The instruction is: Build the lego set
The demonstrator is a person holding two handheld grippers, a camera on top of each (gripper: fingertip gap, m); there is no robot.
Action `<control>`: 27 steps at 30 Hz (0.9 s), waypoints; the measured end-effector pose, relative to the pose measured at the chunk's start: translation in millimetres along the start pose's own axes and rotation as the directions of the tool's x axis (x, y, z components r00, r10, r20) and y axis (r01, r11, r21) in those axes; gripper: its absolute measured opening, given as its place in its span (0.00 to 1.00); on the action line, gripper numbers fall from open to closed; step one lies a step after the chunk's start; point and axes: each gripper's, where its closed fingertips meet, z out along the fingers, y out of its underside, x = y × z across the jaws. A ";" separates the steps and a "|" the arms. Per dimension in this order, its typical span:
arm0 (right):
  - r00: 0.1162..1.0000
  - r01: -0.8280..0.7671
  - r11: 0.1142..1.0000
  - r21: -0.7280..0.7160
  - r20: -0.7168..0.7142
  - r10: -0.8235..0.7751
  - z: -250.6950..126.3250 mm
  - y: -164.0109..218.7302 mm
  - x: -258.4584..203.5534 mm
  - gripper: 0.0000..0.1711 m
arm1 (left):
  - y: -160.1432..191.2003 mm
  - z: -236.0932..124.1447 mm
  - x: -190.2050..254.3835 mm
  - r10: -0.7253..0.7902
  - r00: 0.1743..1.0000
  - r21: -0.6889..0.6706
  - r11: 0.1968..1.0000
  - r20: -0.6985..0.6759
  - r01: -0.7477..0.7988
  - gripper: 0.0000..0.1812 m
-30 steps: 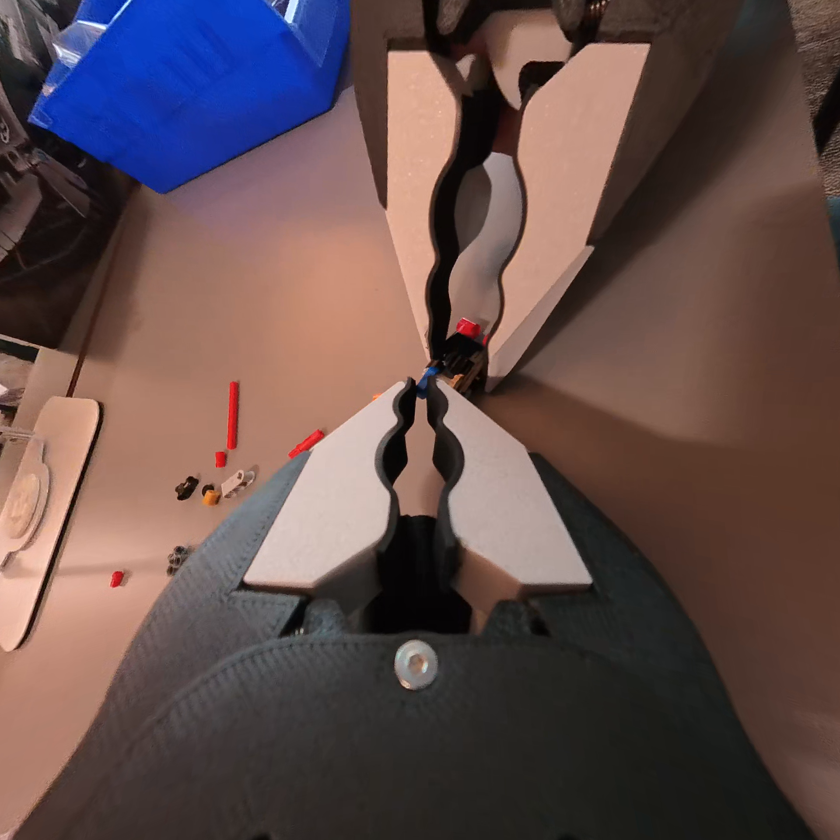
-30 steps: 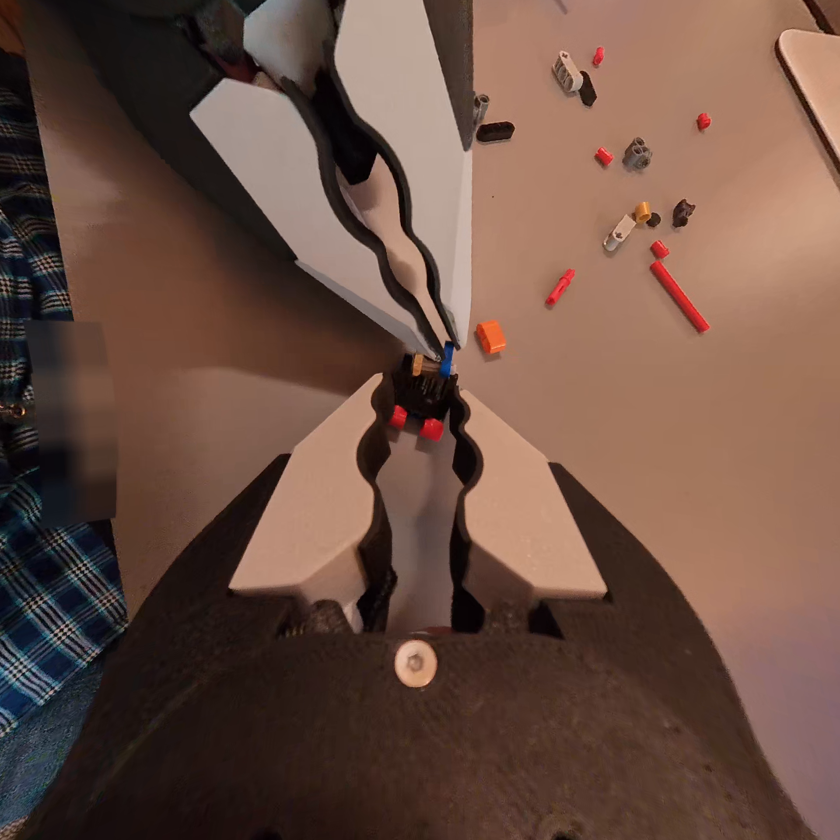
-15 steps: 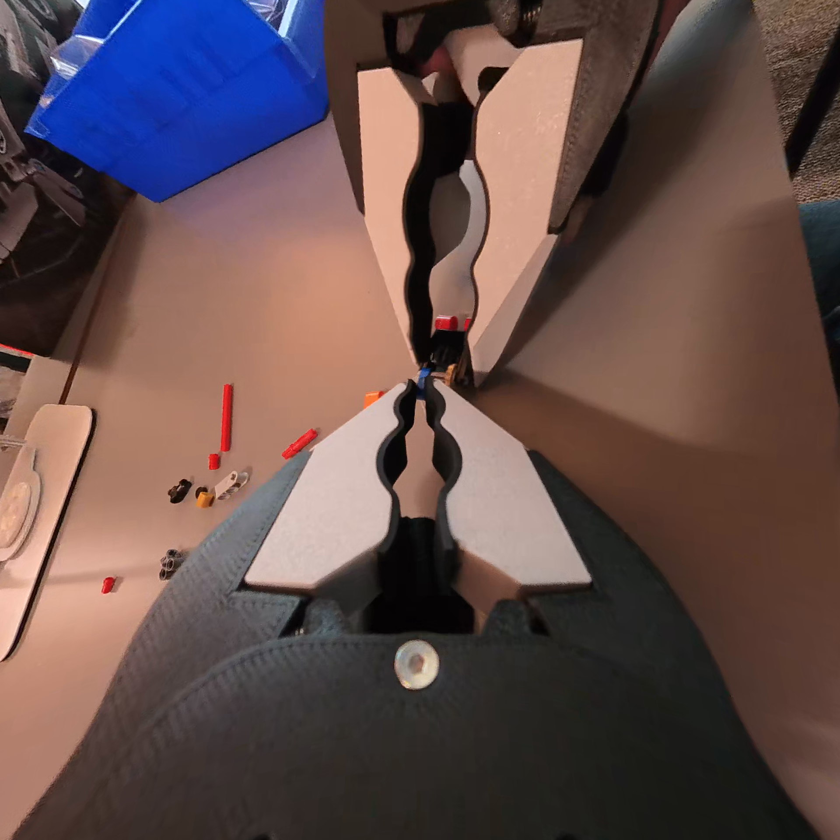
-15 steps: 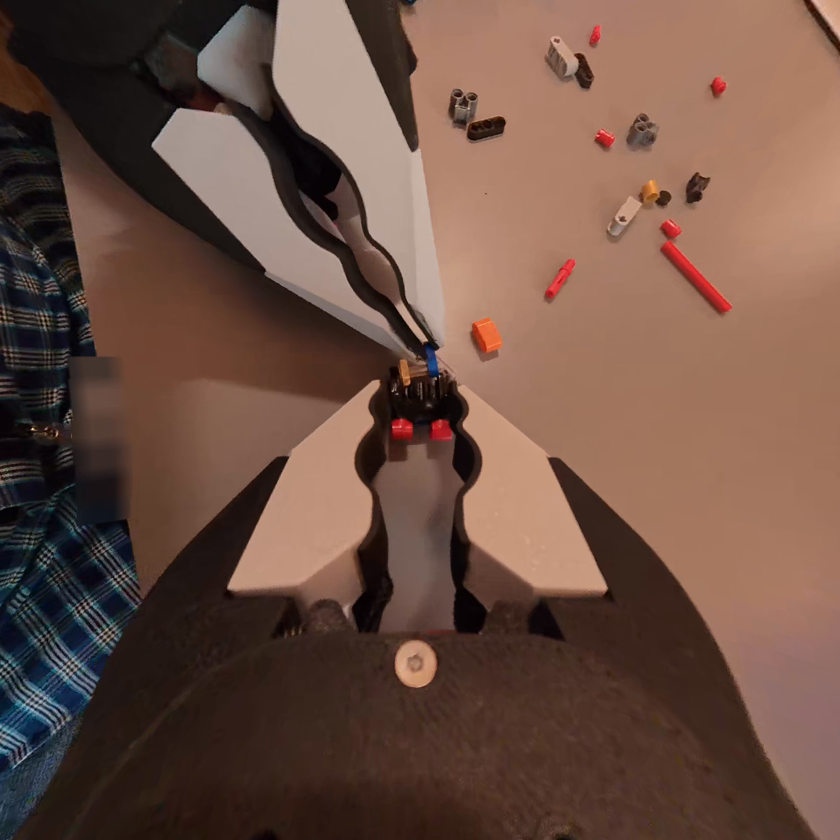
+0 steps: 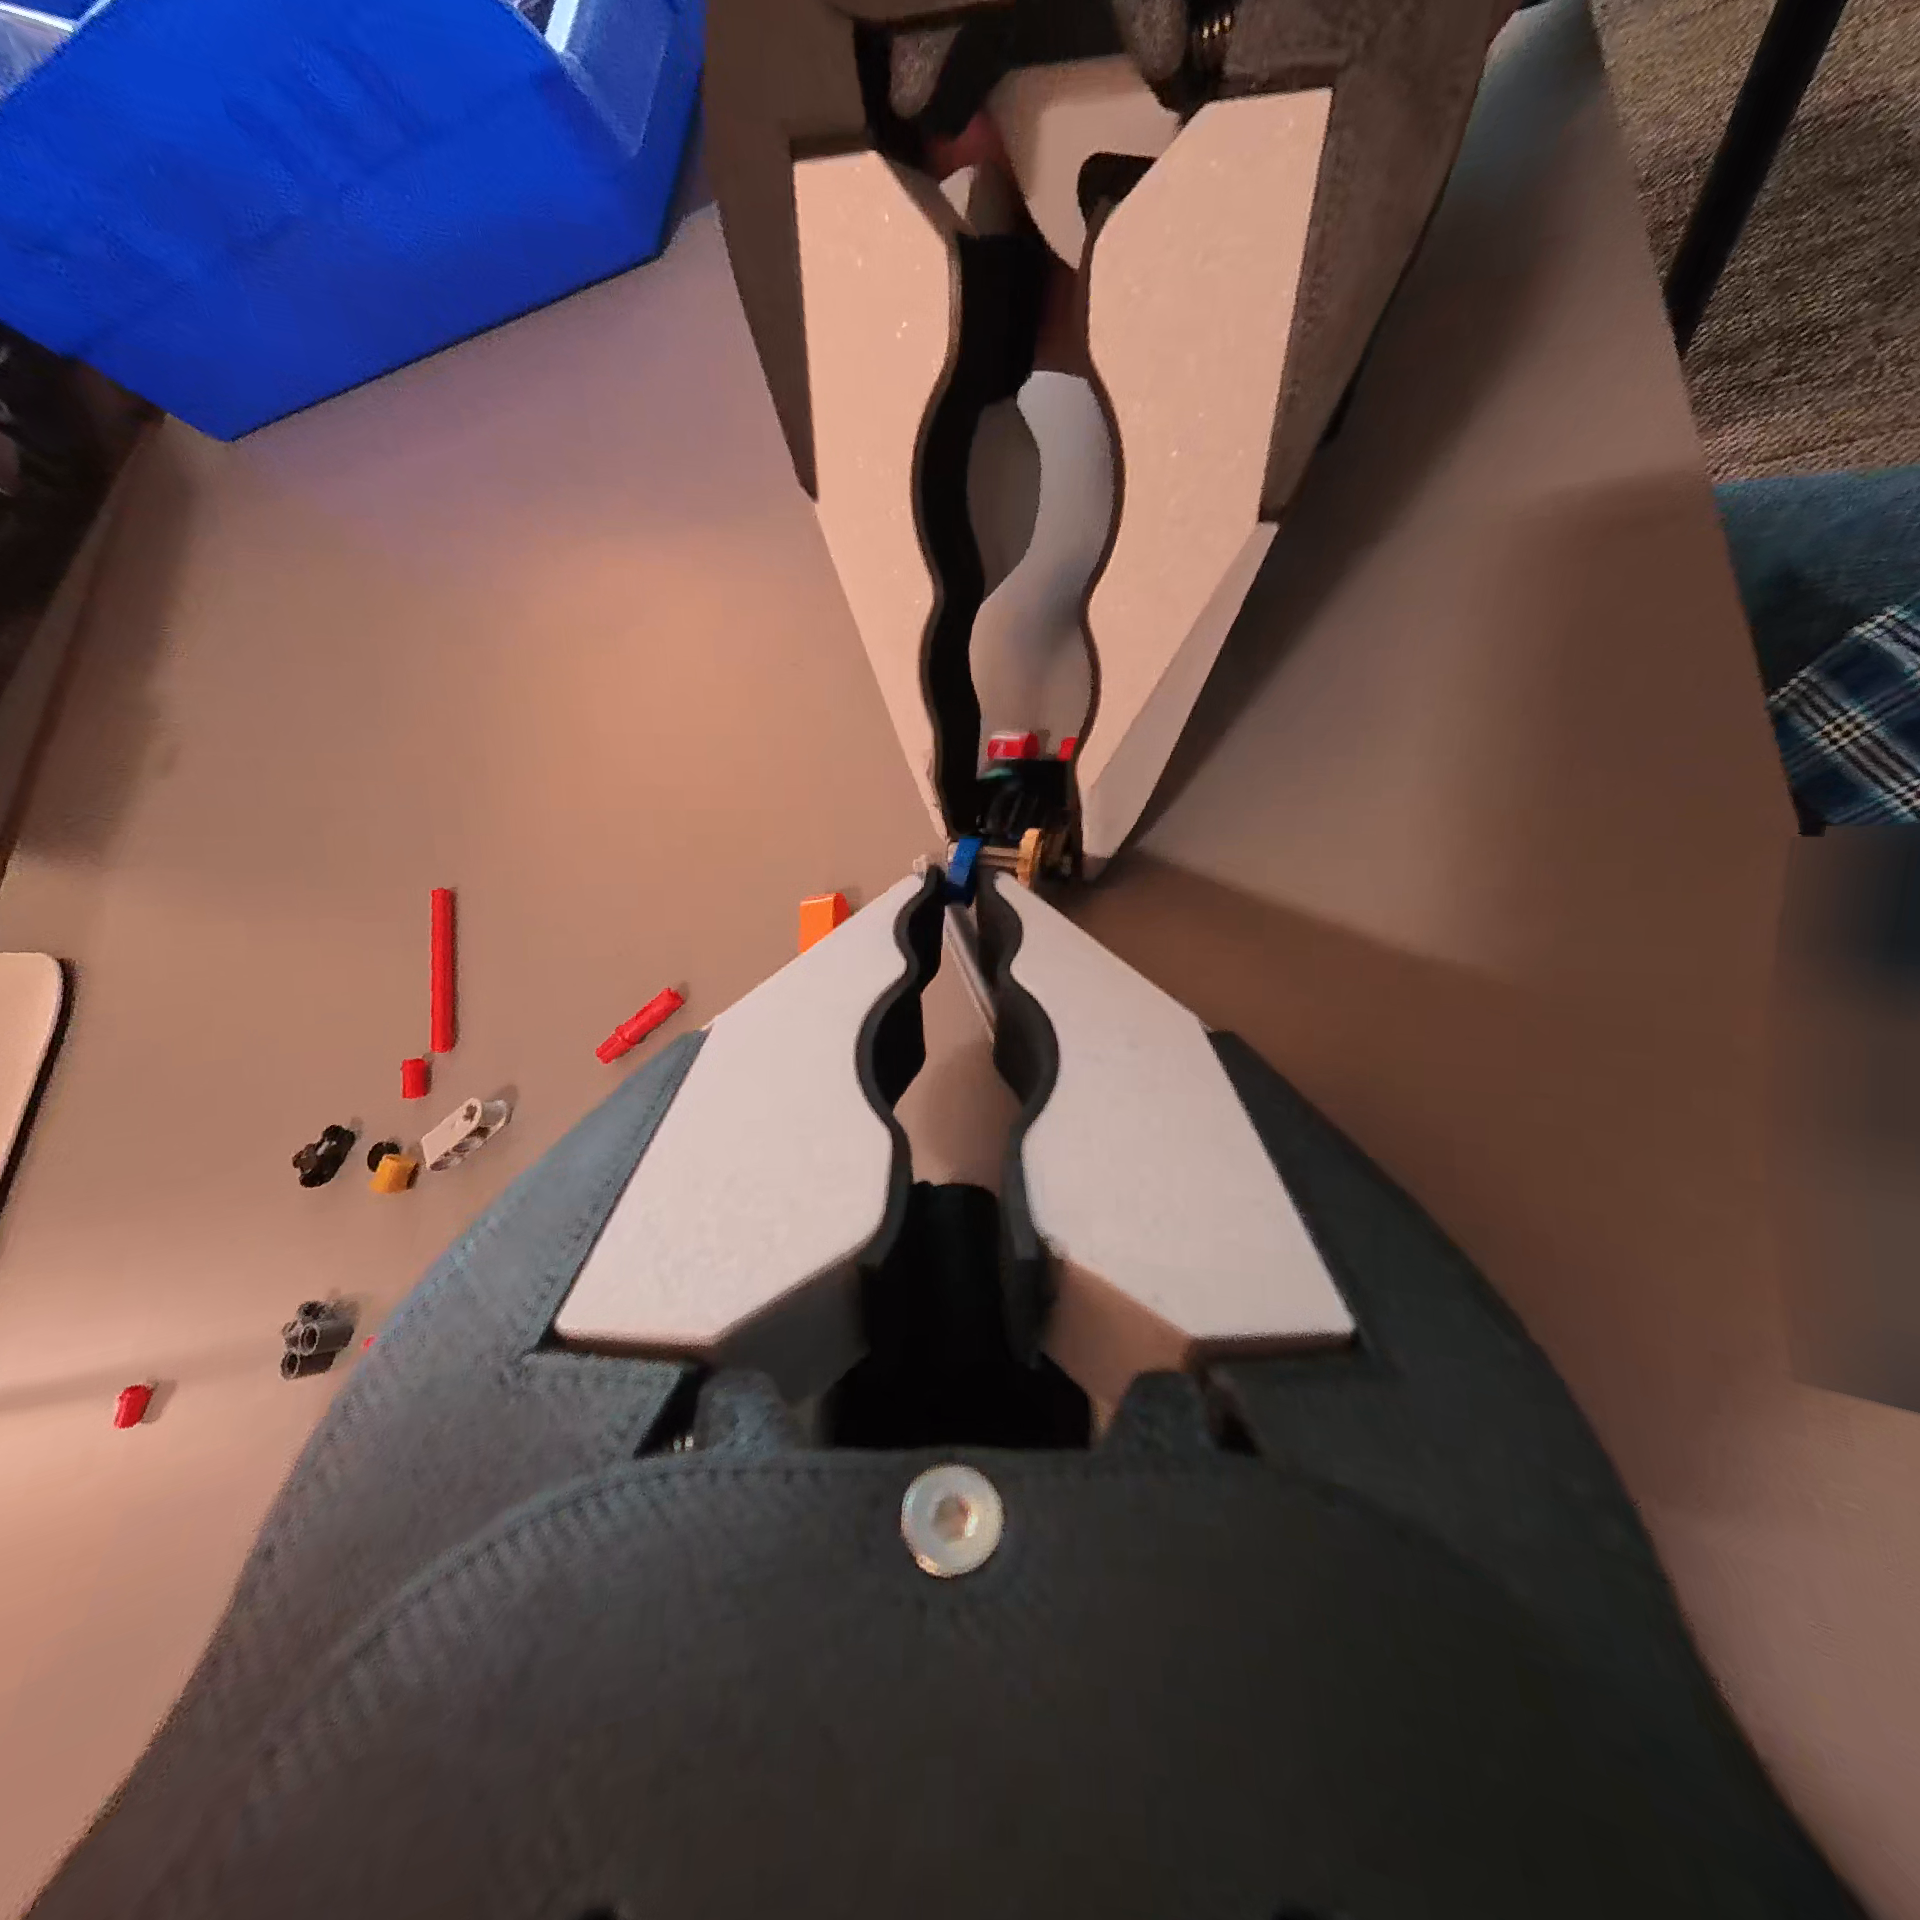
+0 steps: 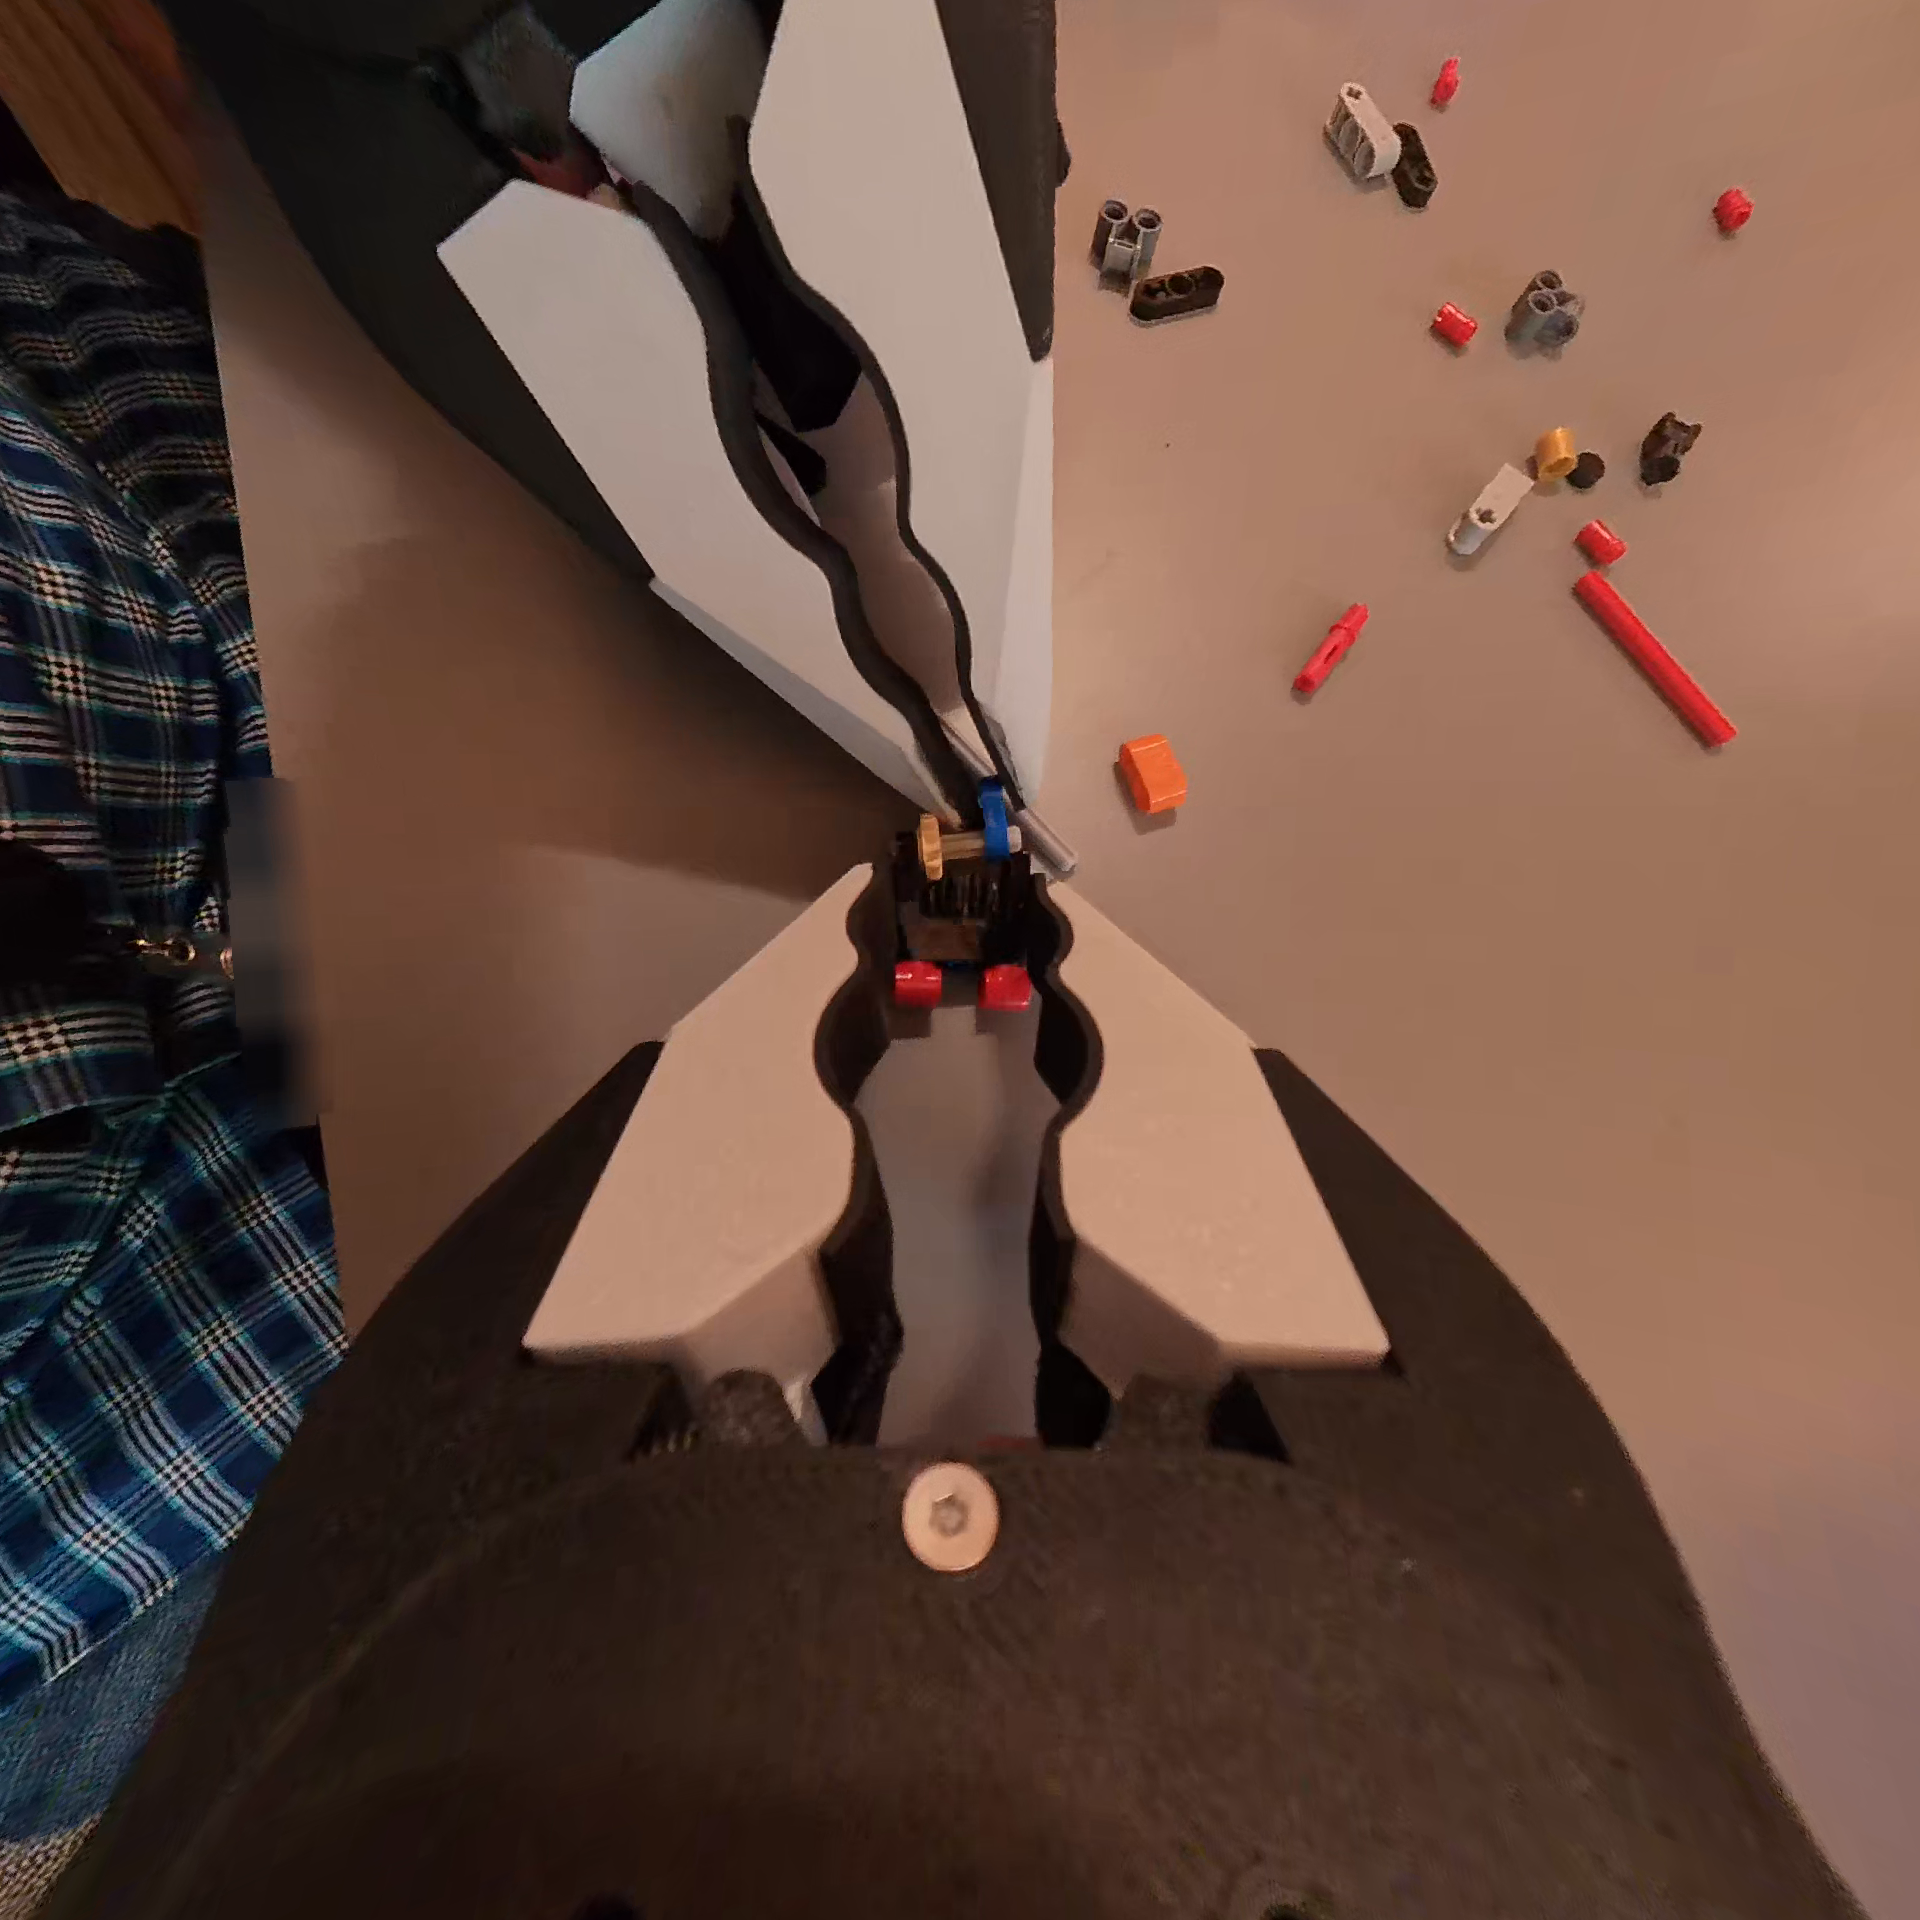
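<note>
Fingers (image 6: pixel 1039 727) hiding grey axle (image 6: pixel 1049 840), black assembly (image 6: pixel 961 920) half-hidden, details unclear

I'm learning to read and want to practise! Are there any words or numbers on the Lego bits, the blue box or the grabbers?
None that can be read.
Blue bin: plain side, no label in view.
Loose Lego pieces on the table: no print visible.
Small Lego assembly in the right hand-held gripper: no marking.
Left hand-held gripper: plain fingers, nothing written.
</note>
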 end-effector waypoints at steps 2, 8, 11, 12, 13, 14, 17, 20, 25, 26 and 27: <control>1.000 0.011 1.000 -0.001 0.001 -0.011 0.1 -0.1 -0.8 0.13 | 0.0 -0.3 0.6 -0.011 1.000 -0.001 1.000 -0.013 0.011 0.02; 0.999 0.037 0.999 -0.003 -0.020 -0.037 -0.2 0.3 -0.9 0.12 | 0.0 0.7 -0.6 -0.070 0.998 -0.011 0.997 -0.009 0.070 0.02; 0.998 0.037 0.999 -0.005 -0.047 -0.038 0.0 0.5 1.2 0.12 | 0.1 1.7 -3.5 -0.078 0.996 -0.021 0.997 0.033 0.078 0.02; 0.998 0.035 0.999 -0.006 -0.061 -0.036 0.1 0.6 2.5 0.12 | 0.3 2.3 -4.9 -0.070 0.996 -0.025 0.997 0.055 0.072 0.02; 0.997 0.032 0.999 -0.006 -0.067 -0.032 0.0 0.7 3.1 0.12 | 0.2 2.5 -5.5 -0.079 0.995 -0.029 0.996 0.065 0.081 0.02; 0.997 0.029 1.000 -0.007 -0.075 -0.029 0.1 0.6 4.0 0.12 | 0.1 2.6 -6.9 -0.088 0.993 -0.031 0.995 0.077 0.091 0.02; 0.995 0.029 1.000 -0.007 -0.095 -0.030 0.2 0.6 5.7 0.12 | -0.6 2.7 -8.6 -0.105 0.989 -0.034 0.993 0.104 0.109 0.02; 0.992 0.022 1.000 -0.011 -0.124 -0.023 0.3 0.8 9.5 0.12 | 0.1 4.6 -12.5 -0.122 0.985 -0.040 0.991 0.121 0.128 0.02; 0.987 0.000 1.000 -0.012 -0.159 -0.002 0.2 1.3 14.7 0.12 | -1.0 6.7 -17.3 -0.137 0.978 -0.042 0.988 0.156 0.145 0.02; 0.986 -0.008 1.000 -0.012 -0.167 0.006 0.0 1.5 16.1 0.12 | -1.6 7.3 -18.6 -0.133 0.976 -0.044 0.989 0.172 0.143 0.02; 0.985 -0.018 1.000 -0.011 -0.170 0.016 -0.4 1.8 17.3 0.12 | -1.8 8.1 -19.3 -0.138 0.975 -0.045 0.988 0.177 0.148 0.02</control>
